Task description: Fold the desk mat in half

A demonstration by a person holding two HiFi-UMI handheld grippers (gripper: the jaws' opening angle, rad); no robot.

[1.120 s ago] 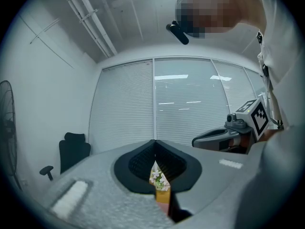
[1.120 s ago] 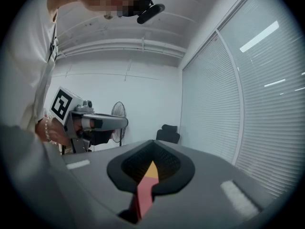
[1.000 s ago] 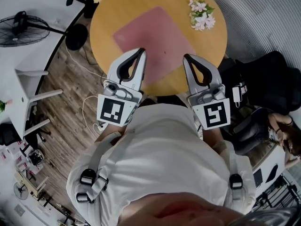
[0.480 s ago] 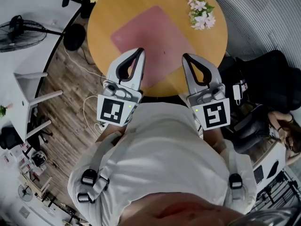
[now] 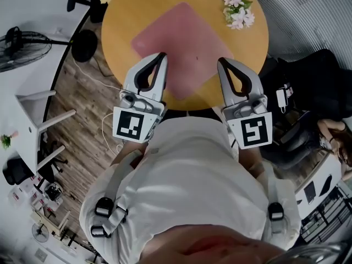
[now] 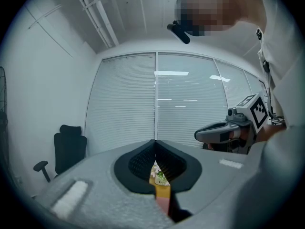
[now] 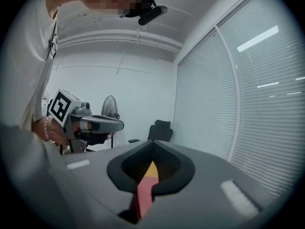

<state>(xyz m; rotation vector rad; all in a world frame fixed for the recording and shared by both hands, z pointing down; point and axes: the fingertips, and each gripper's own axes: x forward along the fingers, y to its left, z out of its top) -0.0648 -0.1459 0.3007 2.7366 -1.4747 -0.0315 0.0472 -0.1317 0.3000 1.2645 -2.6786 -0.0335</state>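
A pink desk mat [image 5: 179, 45] lies flat and unfolded on the round wooden table [image 5: 118, 37]. My left gripper [image 5: 162, 54] is shut and holds nothing; it hovers over the mat's near-left edge. My right gripper [image 5: 220, 61] is also shut and holds nothing, near the mat's near-right corner. In the left gripper view the closed jaws leave a slit below their tips that shows the mat [image 6: 162, 205] and the table [image 6: 161, 190]. The right gripper view shows the same slit with the mat [image 7: 144, 194] under it.
A bunch of pink and white flowers [image 5: 237, 12] lies at the table's far right. A standing fan [image 5: 22, 40] and a white table [image 5: 33, 106] are on the left, cables [image 5: 104, 128] cross the wooden floor, and a black office chair [image 5: 316, 84] stands on the right.
Both grippers have edged a little forward over the table's near edge, still shut. The mat has not moved.
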